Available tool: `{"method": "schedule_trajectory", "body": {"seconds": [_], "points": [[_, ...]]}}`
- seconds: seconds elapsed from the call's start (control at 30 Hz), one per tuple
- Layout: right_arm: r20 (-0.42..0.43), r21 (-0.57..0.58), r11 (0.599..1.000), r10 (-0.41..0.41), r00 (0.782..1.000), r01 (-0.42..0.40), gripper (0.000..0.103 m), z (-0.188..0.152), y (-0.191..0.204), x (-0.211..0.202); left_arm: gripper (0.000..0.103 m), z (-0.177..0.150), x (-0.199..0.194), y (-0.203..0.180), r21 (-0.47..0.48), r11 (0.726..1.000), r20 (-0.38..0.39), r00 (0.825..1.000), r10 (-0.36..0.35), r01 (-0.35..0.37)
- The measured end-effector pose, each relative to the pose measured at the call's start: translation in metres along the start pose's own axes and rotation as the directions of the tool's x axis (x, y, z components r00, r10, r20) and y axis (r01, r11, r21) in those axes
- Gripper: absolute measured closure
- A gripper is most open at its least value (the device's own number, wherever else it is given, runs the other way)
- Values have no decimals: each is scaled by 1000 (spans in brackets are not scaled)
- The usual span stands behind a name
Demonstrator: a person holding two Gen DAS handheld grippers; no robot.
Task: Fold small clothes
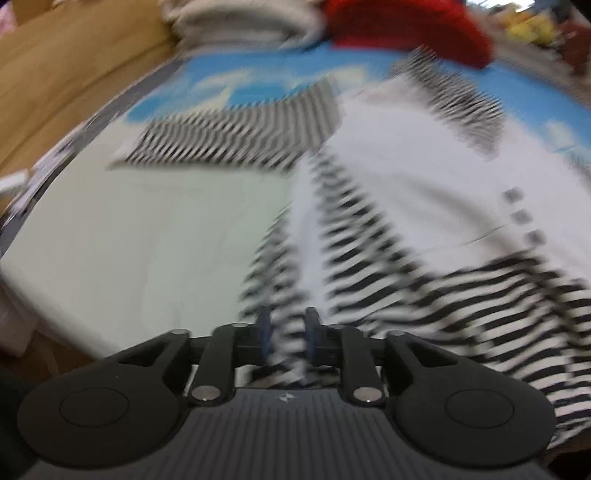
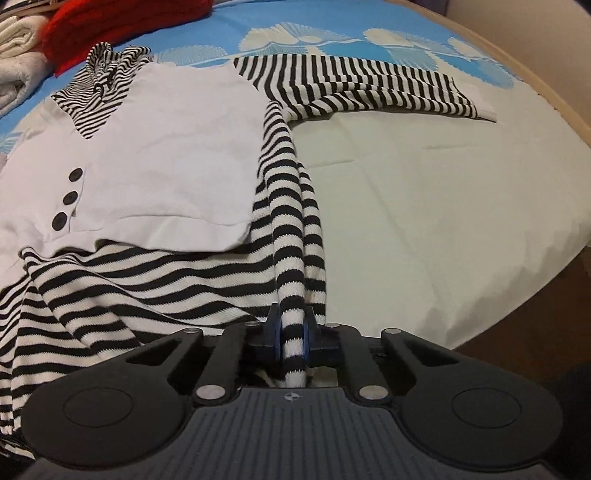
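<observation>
In my left wrist view, which is badly motion-blurred, wooden boards fill the upper left, and a stack of pale folded laundry [image 1: 236,22] sits at the top edge. Below that lies the pale sheet [image 1: 140,236] over a blue patterned bedcover [image 1: 221,88]. The striped garment [image 1: 399,192] spreads from centre to right: one striped sleeve [image 1: 236,136] reaches toward centre left, its white front panel fills the right of centre, and a red knit [image 1: 406,26] lies beyond it at the top. At the bottom centre my left gripper [image 1: 288,330] has its blue pads close together with striped cloth between them; through the blur I cannot tell whether they actually pinch it.

In my right wrist view, sharp this time, the same pale laundry [image 2: 18,55] and red knit [image 2: 118,22] sit in the upper left. The striped garment [image 2: 162,155] covers the left half, its white panel carrying three dark buttons [image 2: 69,198] at centre left and a striped collar [image 2: 99,74] above. The other sleeve [image 2: 369,90] stretches toward the upper right over the bedcover [image 2: 332,22] and sheet [image 2: 443,192]. From under the panel's right edge a bunched striped fold [image 2: 288,229] runs down to bottom centre, where my right gripper [image 2: 291,332] is clamped on it, pads pressing both sides.
</observation>
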State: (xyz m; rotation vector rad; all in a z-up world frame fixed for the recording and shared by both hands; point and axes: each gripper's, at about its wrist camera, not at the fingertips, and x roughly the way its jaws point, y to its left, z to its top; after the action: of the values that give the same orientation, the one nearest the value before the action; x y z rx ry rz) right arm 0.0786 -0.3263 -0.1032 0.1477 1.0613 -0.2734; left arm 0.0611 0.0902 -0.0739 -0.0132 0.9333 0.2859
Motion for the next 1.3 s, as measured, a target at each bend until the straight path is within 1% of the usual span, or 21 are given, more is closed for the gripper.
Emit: {"method": "schedule_trajectory", "body": {"seconds": [0.1, 0.17, 0.2, 0.23, 0.27, 0.3, 0.33, 0.37, 0.43, 0.5, 0.57, 0.63, 0.67, 0.8, 0.87, 0.97, 1.07, 1.13, 1.2, 1.23, 1.3], "points": [[46, 32, 999, 5, 999, -7, 91, 2, -2, -12, 60, 2, -9, -18, 47, 992, 50, 991, -121, 119], [100, 38, 999, 35, 994, -39, 85, 3, -2, -21, 57, -3, -7, -27, 65, 984, 18, 986, -164, 163], [125, 21, 998, 52, 991, -55, 77, 4, 1, -25, 56, -3, 2, -30, 67, 982, -26, 984, -174, 176], [136, 2, 998, 70, 988, -70, 69, 4, 4, -25, 56, -8, 14, -34, 77, 982, -104, 981, -163, 171], [126, -17, 996, 89, 988, -88, 65, 3, 6, -23, 56, -11, 23, -34, 87, 985, -163, 978, -131, 147], [92, -40, 994, 102, 991, -98, 64, 2, 9, -18, 56, -15, 28, -34, 88, 990, -200, 975, -94, 113], [38, -73, 994, 82, 996, -79, 64, 0, 13, -9, 56, -15, 29, -30, 68, 993, -208, 975, -83, 99], [-13, -105, 994, 36, 999, -37, 65, -3, 15, 0, 56, -12, 27, -28, 46, 993, -203, 975, -95, 107], [-32, -99, 995, 11, 999, -14, 65, -5, 13, 3, 56, 0, 13, -24, 24, 992, -129, 984, -122, 126], [16, -84, 996, 28, 999, -27, 65, 3, 12, -9, 53, 18, 0, -24, 31, 992, -34, 992, -119, 120], [107, -93, 995, 40, 993, -30, 64, 6, 13, -25, 52, 39, -15, -20, 22, 990, 44, 989, -142, 141], [188, -84, 995, 60, 980, -45, 64, 13, 11, -42, 52, 67, -24, -12, 5, 984, 106, 978, -178, 179], [219, -78, 995, 73, 973, -58, 63, 18, 10, -49, 52, 82, -32, -11, 6, 984, 133, 975, -176, 177], [326, -84, 992, 113, 939, -90, 63, 37, 13, -74, 52, 148, -19, 5, 1, 984, 210, 962, -174, 178], [363, -91, 990, 136, 922, -110, 62, 50, 17, -89, 52, 181, -5, 22, -1, 988, 227, 962, -152, 156], [405, -111, 982, 187, 895, -155, 61, 74, 27, -110, 52, 220, 32, 47, 15, 996, 233, 969, -84, 82], [448, -181, 967, 242, 861, -178, 53, 104, 47, -125, 52, 231, 76, 79, -38, 998, 197, 980, -33, 42], [480, -251, 953, 275, 833, -171, 47, 124, 66, -130, 52, 228, 107, 104, -94, 995, 179, 984, -10, 28], [525, -299, 940, 307, 794, -166, 43, 138, 82, -132, 52, 214, 133, 128, -145, 989, 117, 993, -3, 20], [544, -319, 936, 308, 781, -147, 43, 146, 90, -131, 52, 209, 145, 140, -180, 984, 70, 998, -2, 15], [556, -358, 922, 335, 761, -145, 42, 162, 104, -126, 53, 205, 161, 163, -272, 962, 37, 999, -23, 32]]}}
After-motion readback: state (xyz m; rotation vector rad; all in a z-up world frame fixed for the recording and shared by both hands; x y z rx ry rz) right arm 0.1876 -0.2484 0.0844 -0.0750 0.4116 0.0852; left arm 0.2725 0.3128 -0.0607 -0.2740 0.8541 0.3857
